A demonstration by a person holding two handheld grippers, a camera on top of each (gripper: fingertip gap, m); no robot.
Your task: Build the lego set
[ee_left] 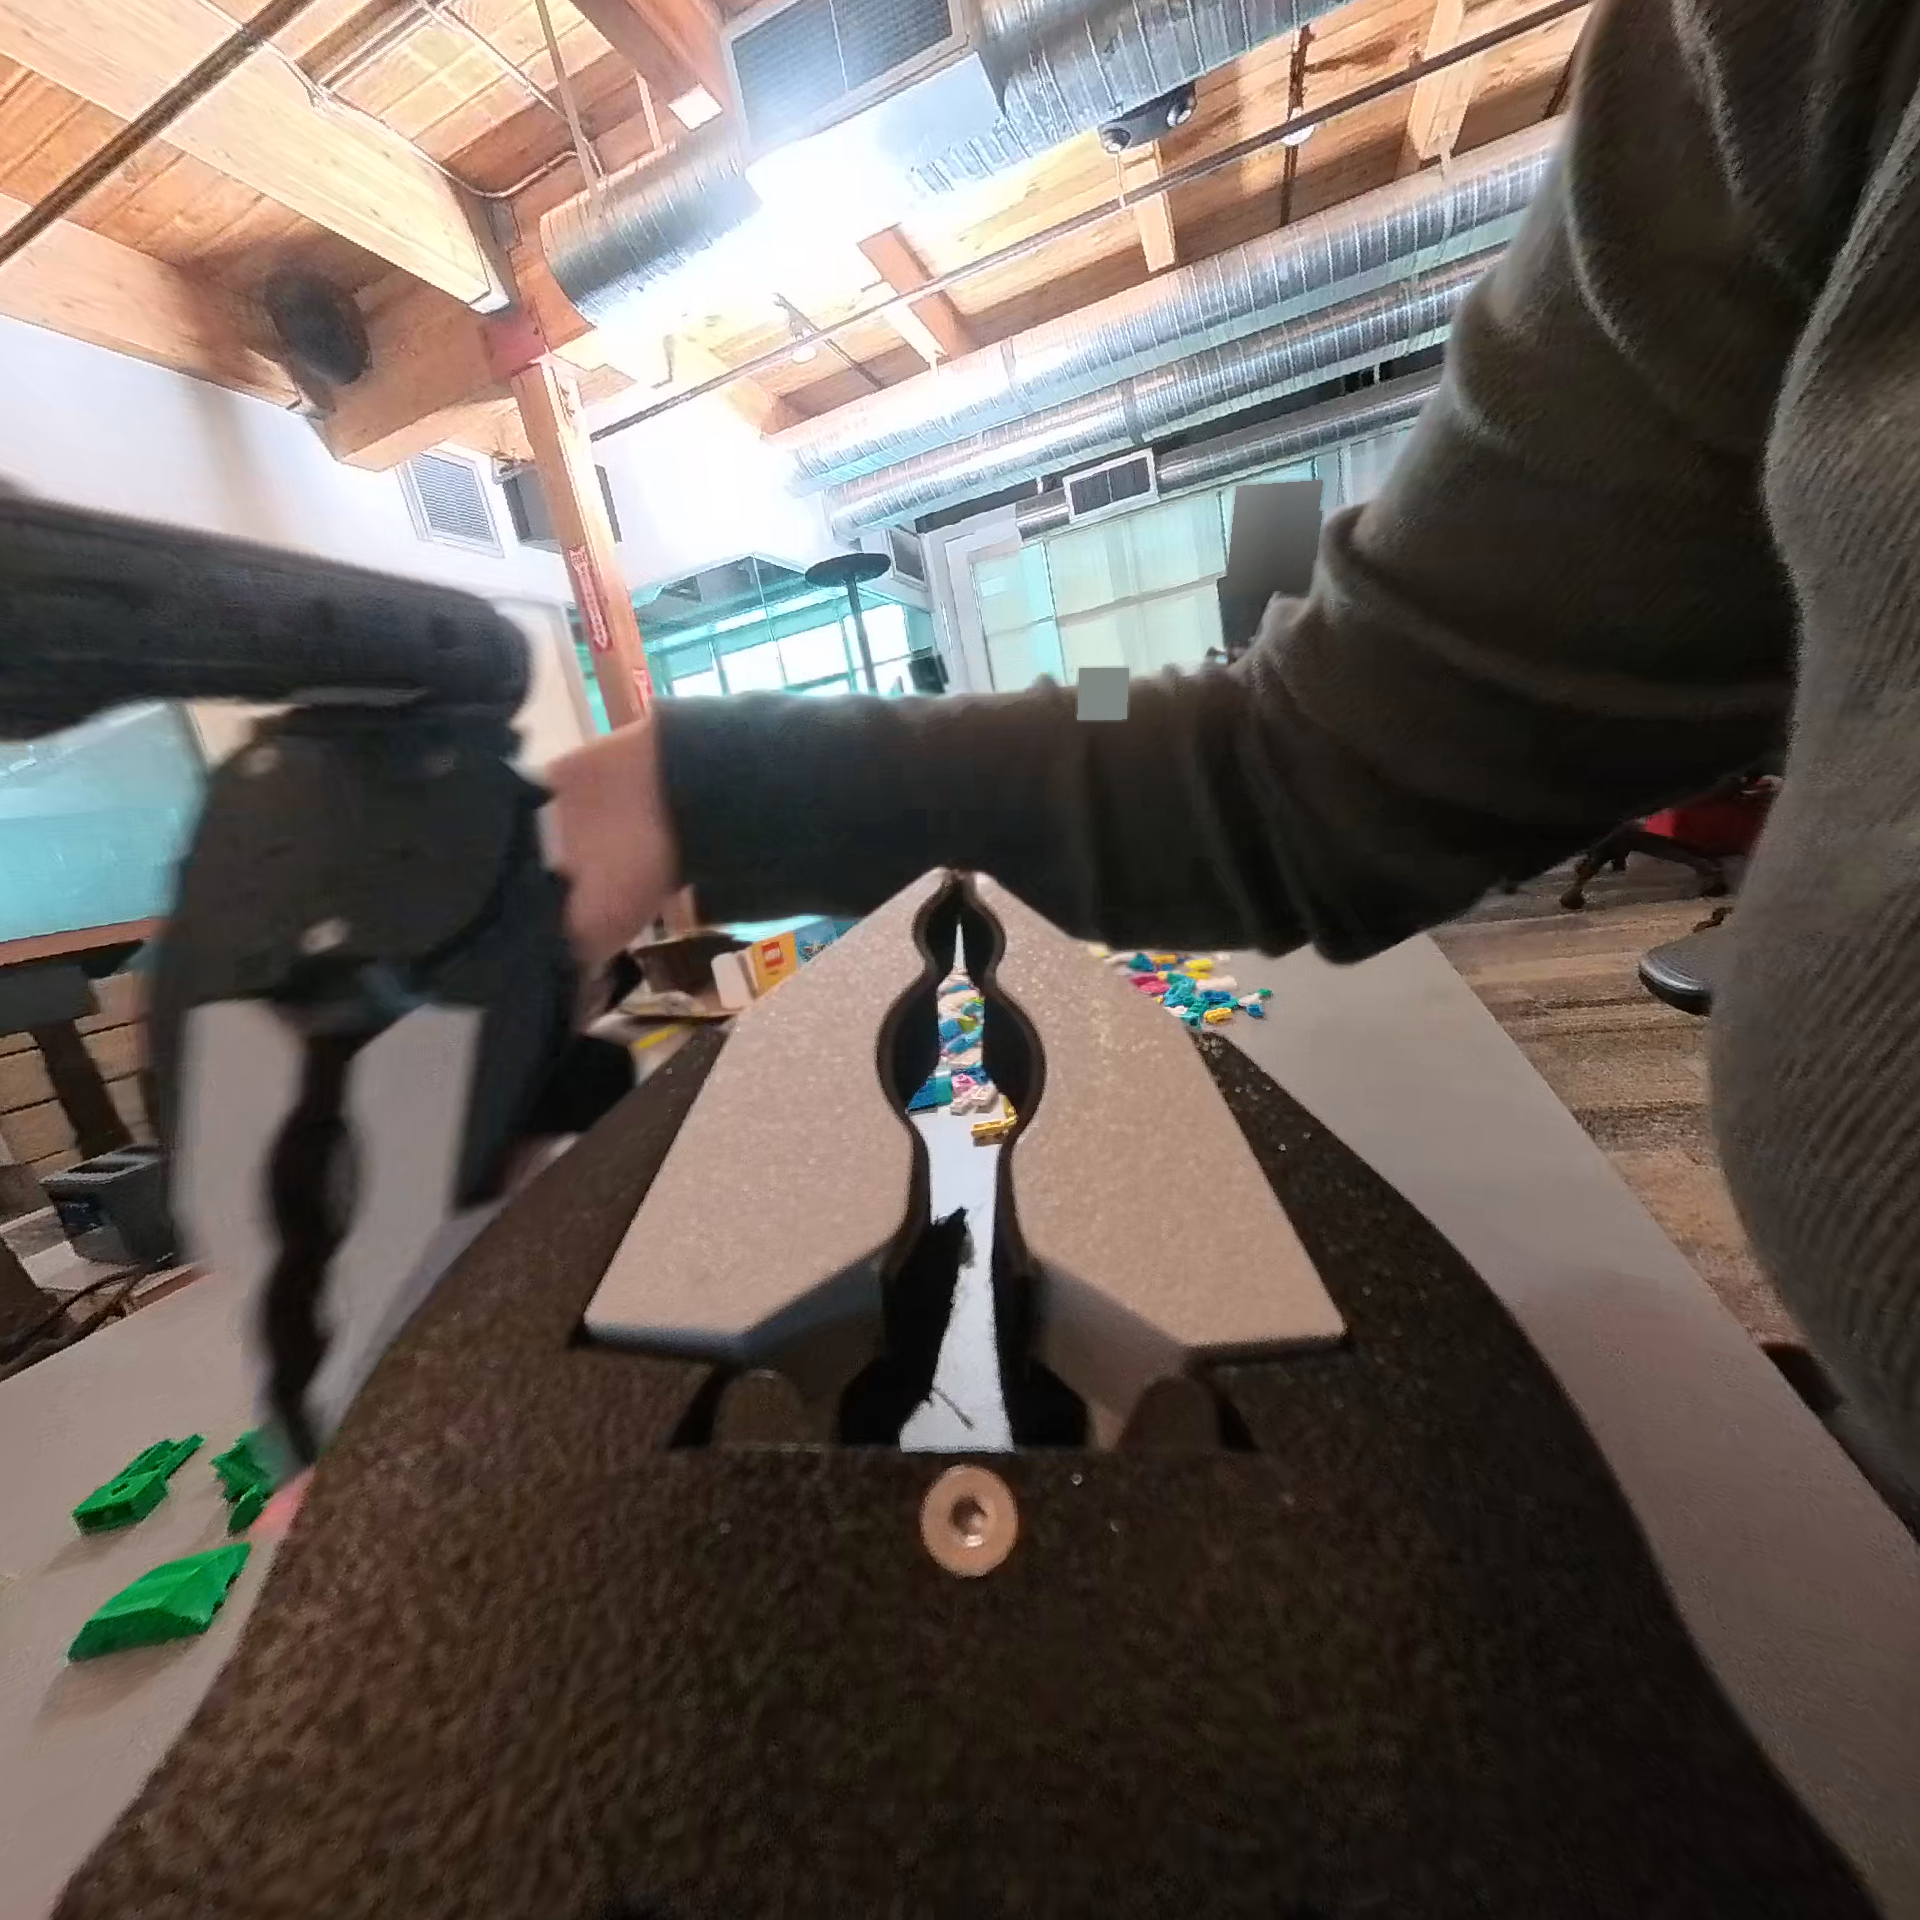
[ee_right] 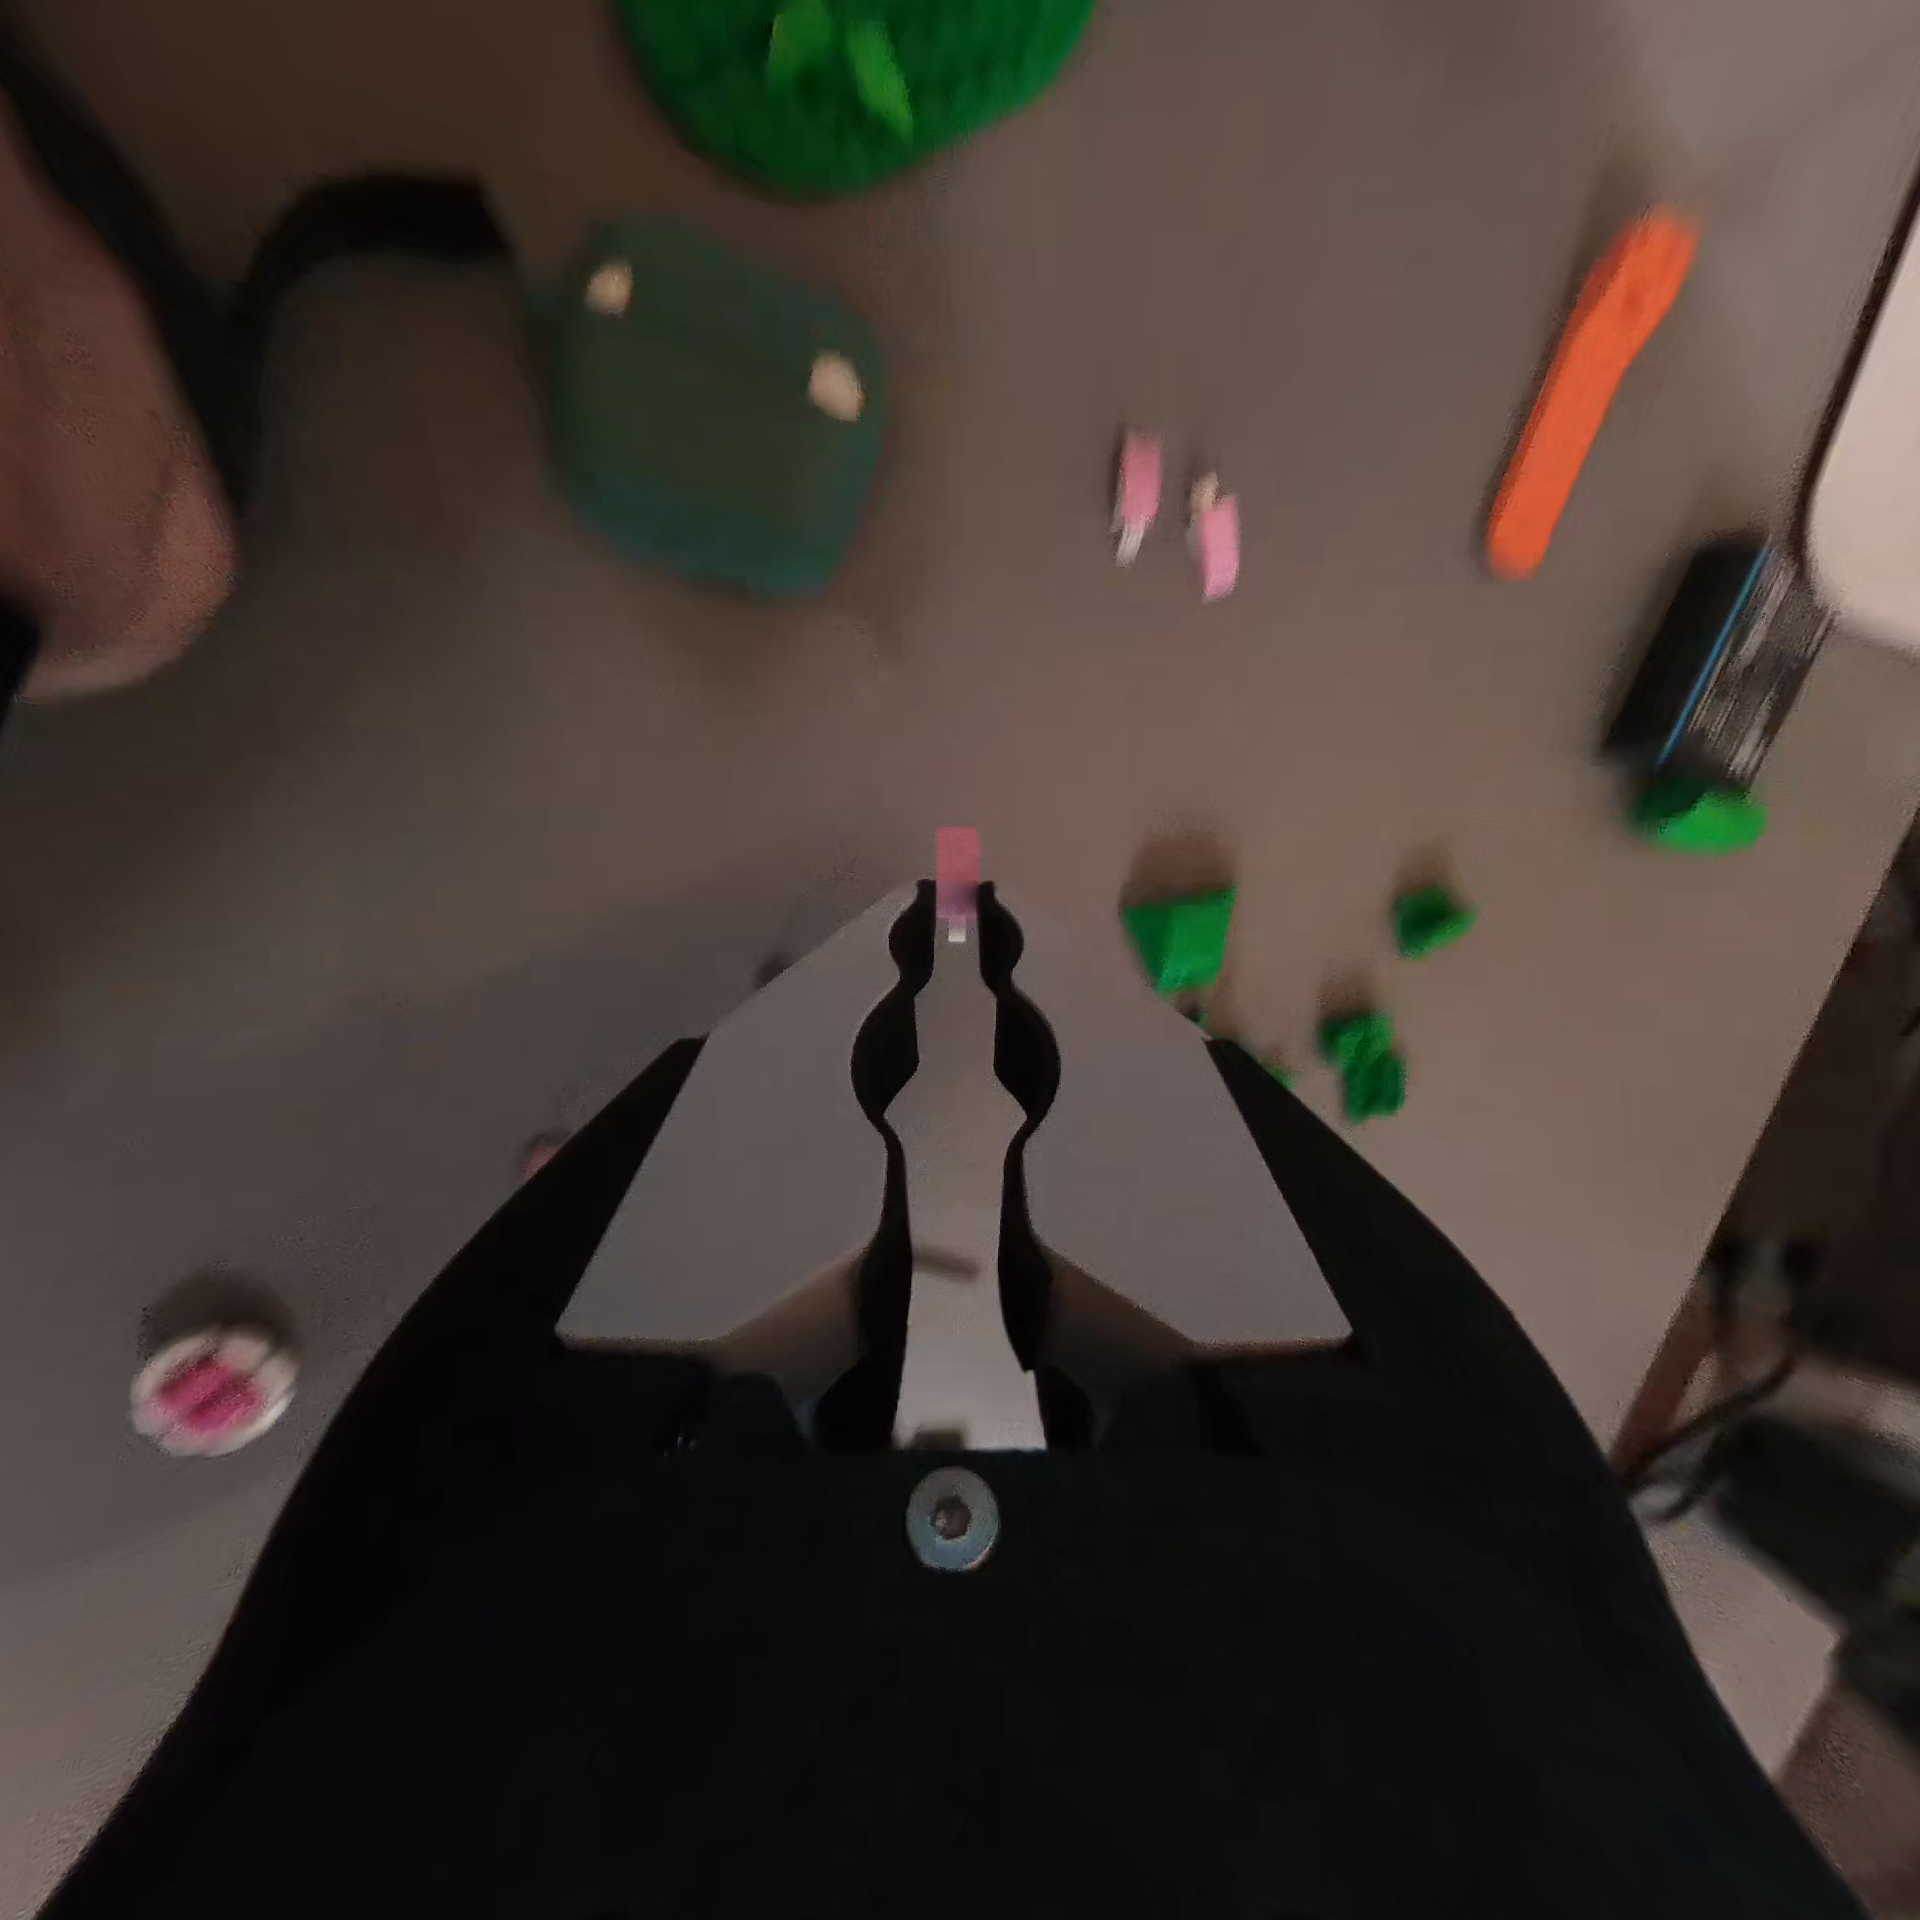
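My right gripper (ee_right: 956, 891) points down at the grey table (ee_right: 520, 883) and is shut on a small pink lego piece (ee_right: 956, 860) that sticks out past its tips. The view is blurred by motion. My left gripper (ee_left: 958, 883) is shut and empty, raised over the table. The right gripper also shows blurred at the left of the left wrist view (ee_left: 301, 1143), over green lego pieces (ee_left: 156, 1600). More green pieces (ee_right: 1179, 940) lie right of the right gripper's tips, and two pink pieces (ee_right: 1174, 509) lie farther off. A pile of mixed coloured lego pieces (ee_left: 1184, 987) lies far down the table.
A teal rounded build (ee_right: 717, 416) and a large green build (ee_right: 852, 83) lie ahead of the right gripper. An orange tool (ee_right: 1590, 395), a black box (ee_right: 1725, 675) and a round white-and-pink part (ee_right: 208, 1387) also lie on the table. A person's sleeved arm (ee_left: 1143, 790) crosses the left view. The grippers' ends are close to 20 cm from one another.
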